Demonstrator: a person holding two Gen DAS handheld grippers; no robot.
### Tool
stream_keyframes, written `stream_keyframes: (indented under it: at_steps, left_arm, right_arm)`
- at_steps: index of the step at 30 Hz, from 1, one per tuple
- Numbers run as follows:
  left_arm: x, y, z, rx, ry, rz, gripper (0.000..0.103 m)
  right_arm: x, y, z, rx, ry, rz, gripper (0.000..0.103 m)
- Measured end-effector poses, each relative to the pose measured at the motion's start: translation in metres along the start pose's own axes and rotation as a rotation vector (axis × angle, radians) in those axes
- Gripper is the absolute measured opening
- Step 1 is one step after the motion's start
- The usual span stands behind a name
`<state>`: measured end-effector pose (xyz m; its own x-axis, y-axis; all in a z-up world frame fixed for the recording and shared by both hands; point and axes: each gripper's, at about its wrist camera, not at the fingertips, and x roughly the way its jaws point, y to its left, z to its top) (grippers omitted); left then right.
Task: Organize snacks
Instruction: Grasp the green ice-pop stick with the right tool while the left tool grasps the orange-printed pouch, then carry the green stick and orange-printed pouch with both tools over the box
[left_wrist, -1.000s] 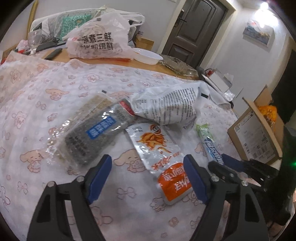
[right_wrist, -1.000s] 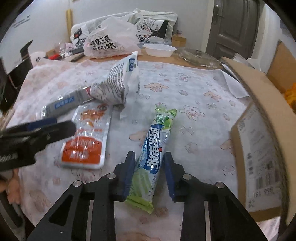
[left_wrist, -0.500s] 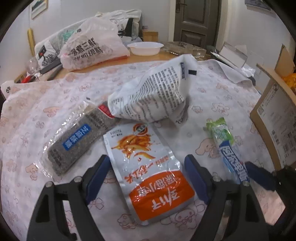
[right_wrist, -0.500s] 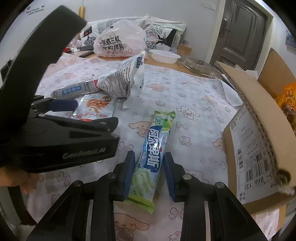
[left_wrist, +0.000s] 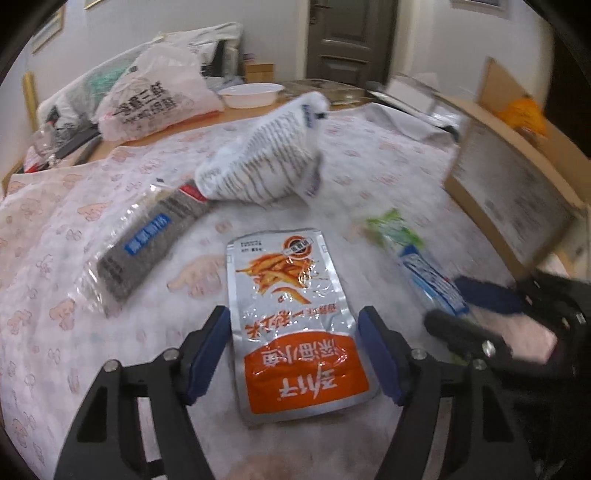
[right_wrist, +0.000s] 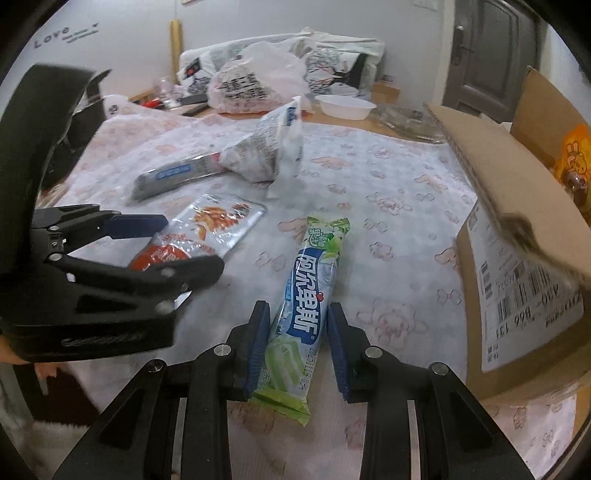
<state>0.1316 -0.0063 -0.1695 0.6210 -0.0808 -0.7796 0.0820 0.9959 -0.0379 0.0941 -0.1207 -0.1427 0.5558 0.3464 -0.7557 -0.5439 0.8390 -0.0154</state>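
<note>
On the pink-printed cloth (left_wrist: 110, 206) a silver and orange pouch (left_wrist: 291, 321) lies flat between the blue pads of the left gripper (left_wrist: 295, 354). Its jaws are closing, with the pads flanking the pouch's long edges; the left wrist view does not settle whether they press on the foil. Beyond it in that view lie a grey bar in clear wrap (left_wrist: 144, 243) and a crumpled white printed bag (left_wrist: 266, 162), whose lower end rests on the bar's far end.

From the right wrist camera the right gripper (right_wrist: 298, 339) is seen clamped narrowly on a green and blue candy stick (right_wrist: 308, 295), its pads against both sides of the wrapper's lower half, the rest reaching forward over the cloth. This view alone shows the left gripper from the side, low over the orange end of the pouch, and a cardboard box (right_wrist: 524, 288) at the right with a barcode label and an orange packet inside; the left wrist view gives the box only as a blur.

The left wrist view in turn catches the right gripper at its right edge, blurred, with the stick's green tip pointing toward the white bag. Both views show a plastic shopping bag (right_wrist: 258, 85) and a white bowl (right_wrist: 345, 107) on bare wood at the far end.
</note>
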Motion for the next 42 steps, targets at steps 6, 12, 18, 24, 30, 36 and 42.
stream_keyframes:
  at_steps: [6,12,18,24,30,36,42]
  left_arm:
    - [-0.019,0.009,-0.02,-0.014,0.008,-0.006,0.069]
    - [-0.026,0.022,-0.029,-0.053,0.023,0.036,0.069]
    - [-0.027,0.022,-0.03,-0.092,0.032,0.042,0.078]
    - [-0.021,0.015,-0.028,-0.096,0.01,0.123,0.074]
    - [-0.024,0.017,-0.03,-0.107,-0.013,0.137,0.066]
    - [-0.028,0.019,-0.031,-0.129,-0.019,0.112,0.065]
    - [-0.054,0.025,-0.03,-0.15,-0.084,0.097,0.065]
  right_arm:
    - [-0.012,-0.001,-0.014,-0.015,0.009,0.058,0.027]
    - [-0.018,-0.006,-0.022,-0.003,0.017,0.045,0.027]
    - [-0.02,-0.007,-0.024,-0.005,0.003,0.049,0.029]
    - [-0.012,-0.006,-0.017,-0.032,-0.019,0.04,0.029]
    - [-0.007,-0.008,-0.013,-0.026,-0.042,0.035,0.022]
    - [-0.012,-0.003,-0.014,-0.018,-0.047,0.031,0.022]
    - [-0.036,0.016,-0.005,-0.032,-0.102,0.072,0.022]
